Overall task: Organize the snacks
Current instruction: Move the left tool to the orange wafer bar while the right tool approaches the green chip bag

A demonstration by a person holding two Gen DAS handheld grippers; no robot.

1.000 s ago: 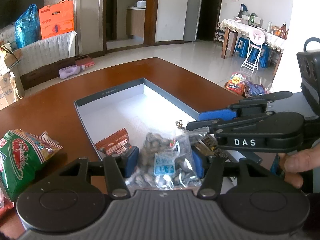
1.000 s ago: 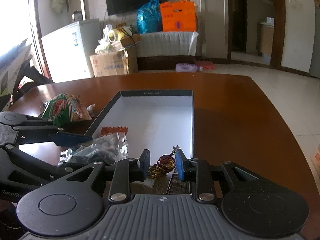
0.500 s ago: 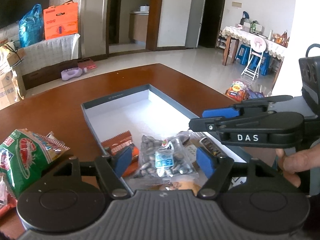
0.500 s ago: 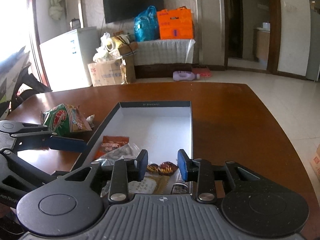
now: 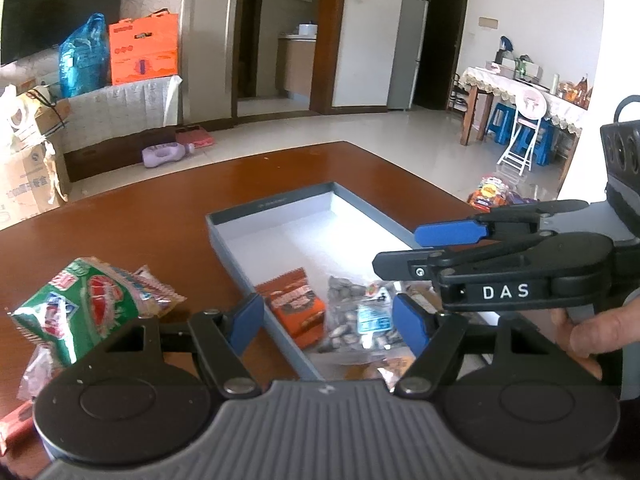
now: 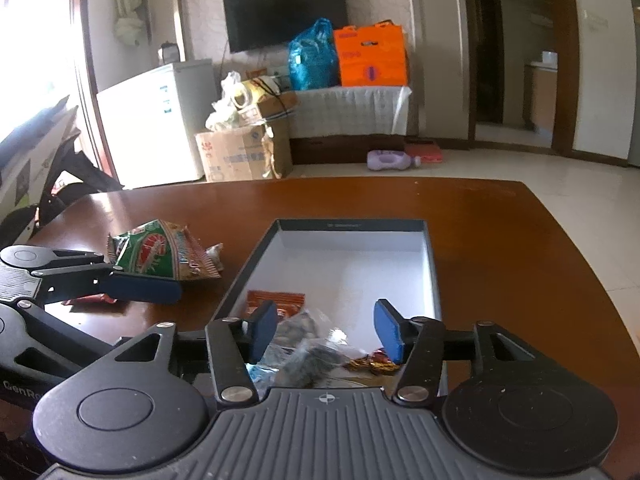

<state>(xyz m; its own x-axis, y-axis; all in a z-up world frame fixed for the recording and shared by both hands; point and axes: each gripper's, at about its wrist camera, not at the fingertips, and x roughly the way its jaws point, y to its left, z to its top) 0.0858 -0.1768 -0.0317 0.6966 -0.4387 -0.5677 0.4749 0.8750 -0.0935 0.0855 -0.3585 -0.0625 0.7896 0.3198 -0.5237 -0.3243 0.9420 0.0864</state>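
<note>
Now both grippers hover over the near end of a shallow grey box [image 6: 430,264] on a brown table [image 6: 500,240]. The right gripper [image 6: 326,330], low in its own view, has just been opening; its jaws stand apart and empty above a gold-and-red wrapped candy [image 6: 374,362] lying in the box. The left gripper [image 5: 328,326] is also released, its blue pads either side of a clear bag of seeds [image 5: 356,316] without touching it. An orange snack packet [image 5: 296,306] lies beside that bag. A green chip bag [image 5: 76,308] waits outside the box, at the left of the frame. Judged next: lift clear without snagging wrappers, then fetch the green bag.
</note>
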